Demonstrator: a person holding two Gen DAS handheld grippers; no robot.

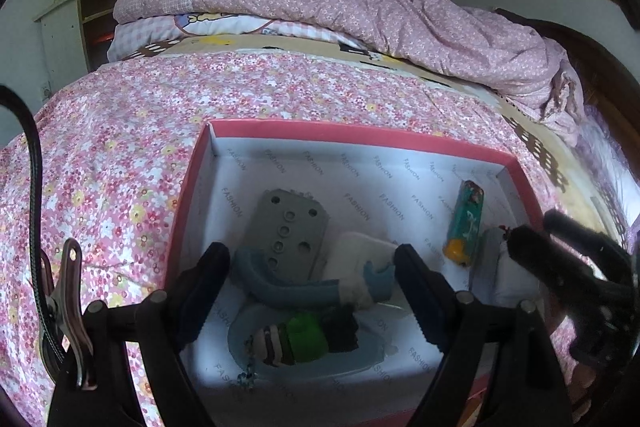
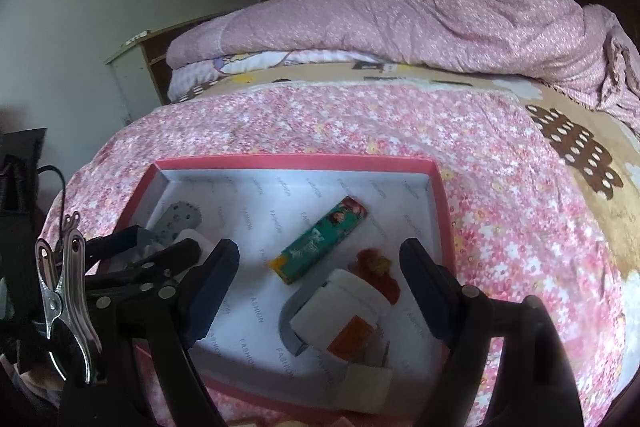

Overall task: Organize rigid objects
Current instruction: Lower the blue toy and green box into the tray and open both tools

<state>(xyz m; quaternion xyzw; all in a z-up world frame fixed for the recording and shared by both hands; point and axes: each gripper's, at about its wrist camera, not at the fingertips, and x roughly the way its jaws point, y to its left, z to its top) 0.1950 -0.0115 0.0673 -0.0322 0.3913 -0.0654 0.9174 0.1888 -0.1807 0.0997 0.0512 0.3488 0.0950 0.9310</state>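
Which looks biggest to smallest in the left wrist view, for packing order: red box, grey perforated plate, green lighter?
1. red box, by far the largest; it holds the others.
2. grey perforated plate.
3. green lighter, slimmer and shorter, though it lies farther back, so the gap is less sure.

Lighting: soft, dim daylight is falling evenly; weak shadows are pooling inside the box (image 1: 362, 141). Glare: none showing. Distortion: fisheye is bending the bed (image 2: 320, 115) into a dome, black vignette is darkening corners. Focus: near fingers (image 1: 210, 291) at bottom are blurring slightly.
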